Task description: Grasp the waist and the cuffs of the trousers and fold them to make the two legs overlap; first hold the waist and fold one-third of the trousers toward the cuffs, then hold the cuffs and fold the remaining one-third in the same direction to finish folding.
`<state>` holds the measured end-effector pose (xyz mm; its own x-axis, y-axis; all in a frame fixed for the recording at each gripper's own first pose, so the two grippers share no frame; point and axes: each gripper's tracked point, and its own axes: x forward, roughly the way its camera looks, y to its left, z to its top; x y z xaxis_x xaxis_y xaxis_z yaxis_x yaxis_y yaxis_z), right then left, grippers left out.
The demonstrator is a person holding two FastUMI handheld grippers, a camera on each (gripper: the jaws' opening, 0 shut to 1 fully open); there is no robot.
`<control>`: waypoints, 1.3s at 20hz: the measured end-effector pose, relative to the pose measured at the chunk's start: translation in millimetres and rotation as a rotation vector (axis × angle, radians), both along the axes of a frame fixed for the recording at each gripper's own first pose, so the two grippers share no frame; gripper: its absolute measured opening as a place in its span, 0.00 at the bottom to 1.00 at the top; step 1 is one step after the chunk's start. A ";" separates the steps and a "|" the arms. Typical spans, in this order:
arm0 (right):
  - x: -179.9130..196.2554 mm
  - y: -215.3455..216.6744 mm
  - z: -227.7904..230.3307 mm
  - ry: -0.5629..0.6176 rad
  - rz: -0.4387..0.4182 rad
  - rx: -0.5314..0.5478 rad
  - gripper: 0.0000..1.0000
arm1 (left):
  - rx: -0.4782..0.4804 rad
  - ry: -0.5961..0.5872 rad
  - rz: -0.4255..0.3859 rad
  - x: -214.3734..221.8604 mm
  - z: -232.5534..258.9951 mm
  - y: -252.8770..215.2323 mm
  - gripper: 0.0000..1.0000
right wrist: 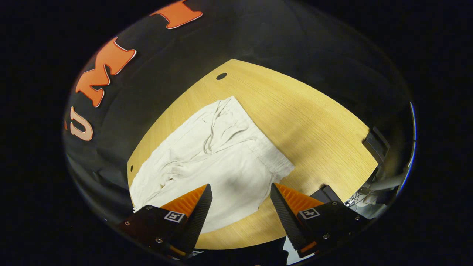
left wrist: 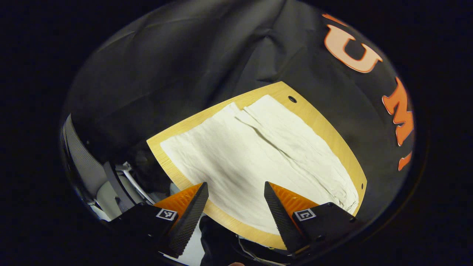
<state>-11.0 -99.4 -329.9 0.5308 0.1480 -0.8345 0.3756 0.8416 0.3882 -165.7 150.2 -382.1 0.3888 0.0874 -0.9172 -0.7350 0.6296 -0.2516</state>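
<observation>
White trousers (left wrist: 258,155) lie spread flat on a wooden table (left wrist: 325,125), both legs side by side. In the left gripper view the leg ends reach toward the table's near edge, and my left gripper (left wrist: 236,190) hovers open above that edge with nothing between its fingers. In the right gripper view the trousers (right wrist: 218,162) show their elastic waist with a drawstring (right wrist: 218,133) at the right end of the cloth. My right gripper (right wrist: 240,192) stands open over the near part of the trousers, apart from the fabric.
The table (right wrist: 303,118) has a small round hole (right wrist: 221,76) near its far edge. A dark clamp-like fitting (right wrist: 375,142) sits at the table's right edge, with cables (right wrist: 356,197) below it. Bare wood lies to the right of the waist.
</observation>
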 end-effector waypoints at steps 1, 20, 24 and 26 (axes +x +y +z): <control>-0.1 -0.7 -2.3 0.008 -0.014 0.005 0.96 | -0.021 0.024 0.028 -6.0 -8.3 -0.3 0.99; 16.3 5.2 -27.7 0.073 -0.169 0.121 0.96 | -0.308 -0.121 0.355 24.6 -49.3 31.0 0.87; 14.3 2.1 -34.8 0.084 -0.189 0.127 0.96 | -0.267 -0.166 0.300 51.2 -56.1 33.7 0.75; 12.7 -0.6 -38.2 0.088 -0.198 0.132 0.96 | -0.237 -0.141 0.285 51.4 -66.1 33.5 0.50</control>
<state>1.7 -100.0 -368.1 0.4868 0.1589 -0.8590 0.5655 0.6922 0.4485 -114.3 183.7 -448.2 0.5032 0.0021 -0.8642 -0.8198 0.3174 -0.4766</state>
